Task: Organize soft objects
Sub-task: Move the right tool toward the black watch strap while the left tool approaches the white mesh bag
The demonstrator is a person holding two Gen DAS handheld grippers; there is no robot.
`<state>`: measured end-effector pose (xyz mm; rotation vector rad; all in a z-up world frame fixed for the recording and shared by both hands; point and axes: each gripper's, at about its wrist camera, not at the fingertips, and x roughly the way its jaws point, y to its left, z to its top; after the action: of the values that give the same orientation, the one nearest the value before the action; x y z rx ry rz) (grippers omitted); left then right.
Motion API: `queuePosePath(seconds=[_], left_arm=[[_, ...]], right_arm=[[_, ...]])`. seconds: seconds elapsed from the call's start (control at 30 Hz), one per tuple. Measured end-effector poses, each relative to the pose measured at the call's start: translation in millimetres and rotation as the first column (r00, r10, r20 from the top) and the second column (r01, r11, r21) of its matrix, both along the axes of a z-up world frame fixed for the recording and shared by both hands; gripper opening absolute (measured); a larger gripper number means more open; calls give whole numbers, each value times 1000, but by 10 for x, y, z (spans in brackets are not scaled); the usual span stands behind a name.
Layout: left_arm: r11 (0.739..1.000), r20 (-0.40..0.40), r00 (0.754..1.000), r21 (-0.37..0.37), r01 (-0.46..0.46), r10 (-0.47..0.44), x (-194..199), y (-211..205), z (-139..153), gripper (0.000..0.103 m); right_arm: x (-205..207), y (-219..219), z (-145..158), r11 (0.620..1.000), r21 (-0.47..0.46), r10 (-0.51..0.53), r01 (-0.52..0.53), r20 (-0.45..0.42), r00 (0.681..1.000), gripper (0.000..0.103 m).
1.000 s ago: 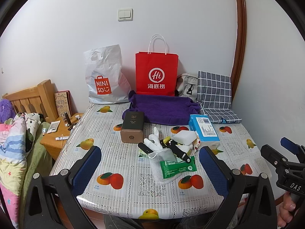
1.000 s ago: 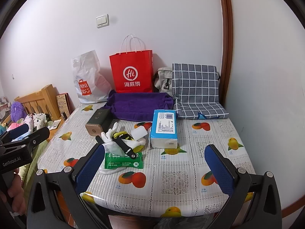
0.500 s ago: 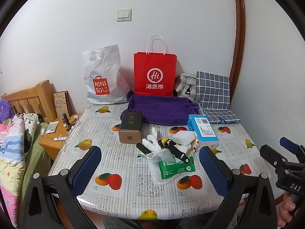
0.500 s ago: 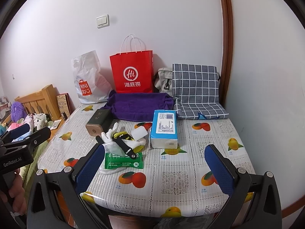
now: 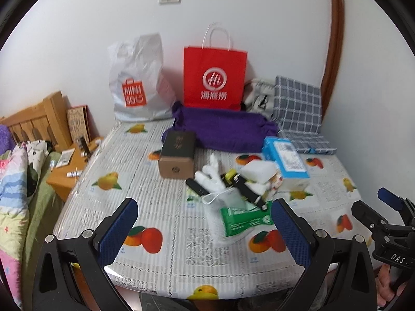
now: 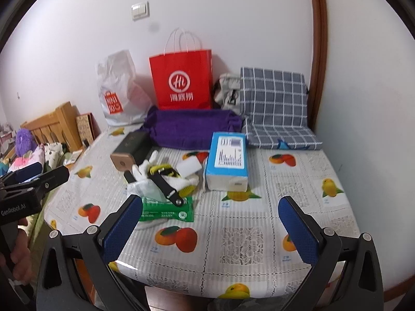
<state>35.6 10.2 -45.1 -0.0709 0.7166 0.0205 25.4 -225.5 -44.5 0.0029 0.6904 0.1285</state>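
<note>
Both pairs of blue-padded fingers stand spread wide and hold nothing: the left gripper (image 5: 202, 230) frames the lower middle of its own view, the right gripper (image 6: 210, 228) does the same in its view, and each hangs above the near edge of the tabletop (image 6: 259, 223), which wears a fruit-printed cover. Soft things lie heaped at the centre of both frames: a white glove (image 5: 211, 177), a white sponge block (image 6: 188, 167), a clear pouch (image 5: 233, 198) and a green wipes packet (image 6: 168, 208), with a black strap (image 6: 166, 184) draped across the glove and the packet. Just right of the heap sits a blue tissue pack (image 6: 228, 160), touching the sponge block. Left of the heap lies a dark box with a tan end (image 5: 177, 153). Behind them, across the middle of the frame, a purple towel (image 5: 223, 129) is bunched against a red paper bag (image 5: 214, 75). A white plastic bag (image 5: 137, 80) stands in the upper left, a grey checked cushion (image 6: 275, 106) leans at the right, and a small grey bag (image 6: 229, 93) shows between cushion and red bag. A bed with a wooden headboard (image 5: 31, 124) fills the left edge. A hand (image 6: 18, 254) grips the other tool's handle at lower left of the right view.
</note>
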Motion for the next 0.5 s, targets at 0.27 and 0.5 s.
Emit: queuePosePath(seconds=[0.27, 0.5], left_arm=[[998, -99, 994, -39, -40, 36, 309, 245, -509, 103], [997, -165, 985, -51, -58, 49, 506, 373, -860, 103]], right_arm=[[391, 62, -503, 999, 7, 33, -32, -84, 996, 99], [765, 264, -854, 995, 8, 101, -101, -152, 983, 73]])
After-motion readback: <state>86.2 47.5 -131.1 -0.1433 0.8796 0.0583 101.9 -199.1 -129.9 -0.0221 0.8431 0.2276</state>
